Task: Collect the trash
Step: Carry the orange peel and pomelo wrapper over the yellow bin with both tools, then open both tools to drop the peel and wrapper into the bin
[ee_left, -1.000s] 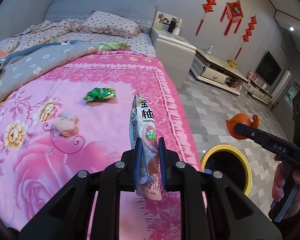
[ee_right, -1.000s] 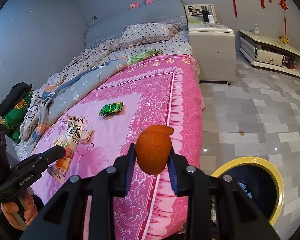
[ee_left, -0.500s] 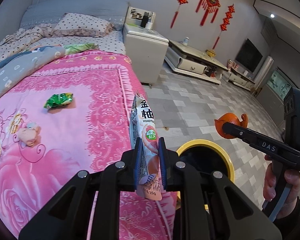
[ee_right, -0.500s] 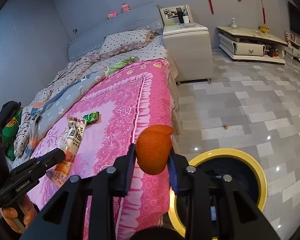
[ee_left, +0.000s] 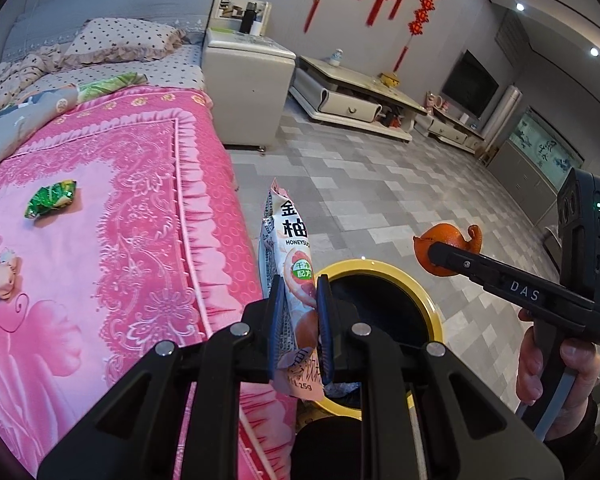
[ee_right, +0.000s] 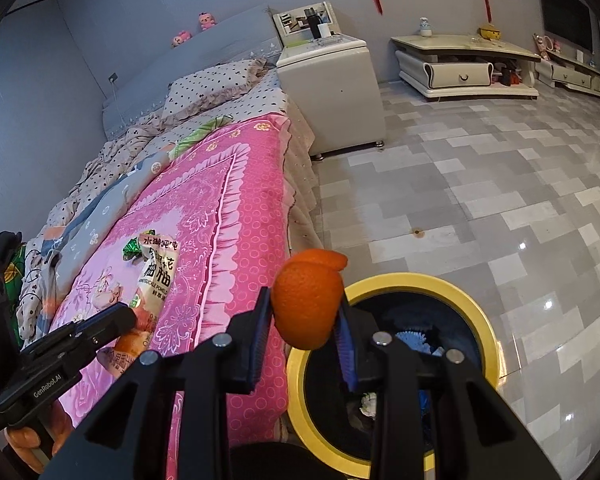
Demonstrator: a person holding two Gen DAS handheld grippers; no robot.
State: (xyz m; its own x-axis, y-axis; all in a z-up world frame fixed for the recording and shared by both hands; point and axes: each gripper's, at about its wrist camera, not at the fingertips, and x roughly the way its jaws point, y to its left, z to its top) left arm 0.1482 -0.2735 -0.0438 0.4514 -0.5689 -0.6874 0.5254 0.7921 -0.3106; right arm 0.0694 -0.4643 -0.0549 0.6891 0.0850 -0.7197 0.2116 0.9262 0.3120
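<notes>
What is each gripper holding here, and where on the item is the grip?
The left gripper pinches a snack packet near its lower end. The right gripper clamps an orange peel by its sides.

A glossy printed-film honey pomelo snack packet [ee_left: 294,264] and dimpled, matt orange peel [ee_right: 306,304] sit in matt black plastic grippers, above a glossy yellow-rimmed trash bin [ee_right: 478,320], polished reflective floor tiles [ee_right: 500,200] and a satiny embossed pink bedspread [ee_left: 112,240].
</notes>
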